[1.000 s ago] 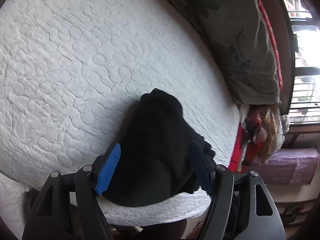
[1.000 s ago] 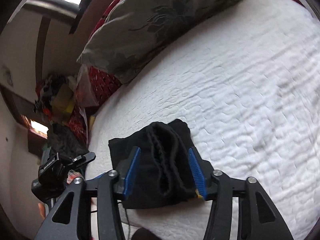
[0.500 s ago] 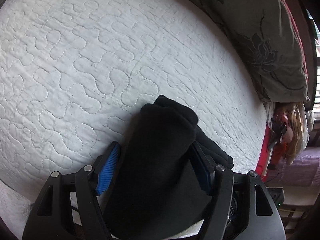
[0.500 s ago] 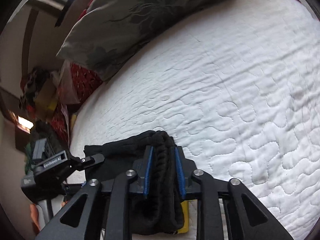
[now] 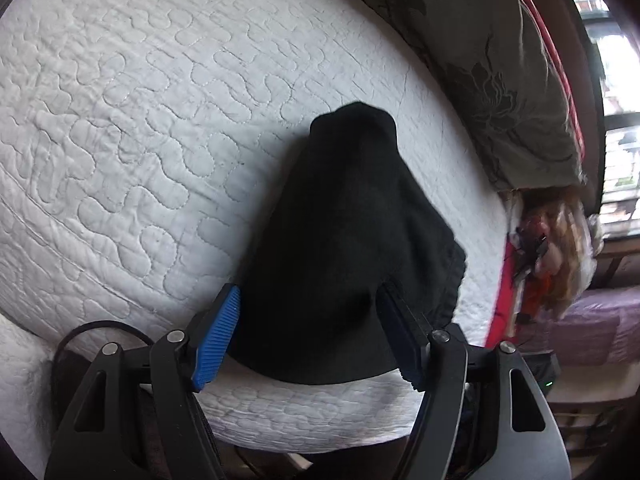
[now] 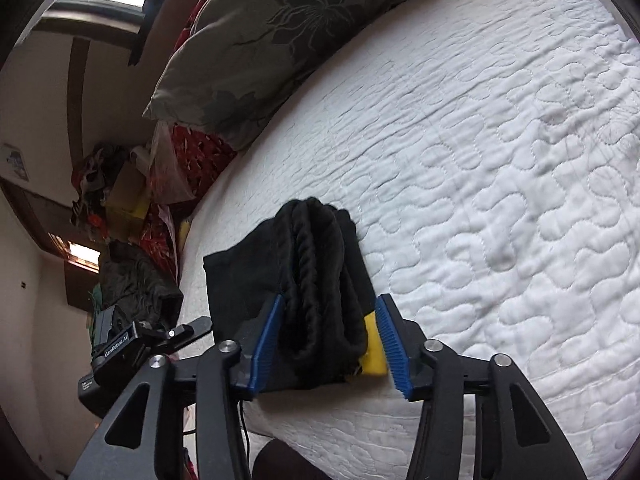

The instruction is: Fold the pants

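Observation:
The black pants [image 5: 340, 240] lie folded into a compact bundle near the edge of the white quilted bed [image 5: 120, 120]. My left gripper [image 5: 308, 336] is open, its blue pads on either side of the bundle's near end. In the right wrist view the bundle [image 6: 316, 280] shows its stacked folded edges and a yellow tag [image 6: 374, 340] at the near right. My right gripper [image 6: 328, 344] is open, with its jaws straddling the bundle's near end. The left gripper body [image 6: 120, 348] shows at the lower left of that view.
A grey floral pillow [image 5: 500, 60] lies along the bed's far side, also in the right wrist view [image 6: 280, 32]. Beyond the bed edge are red cloth and cluttered items [image 6: 120, 200], and a window [image 5: 616, 80]. The quilt stretches wide beyond the bundle.
My right gripper was shut on the bundle's folded edge half a second ago and has now opened. My left gripper stayed open around the bundle, which now rests on the bed.

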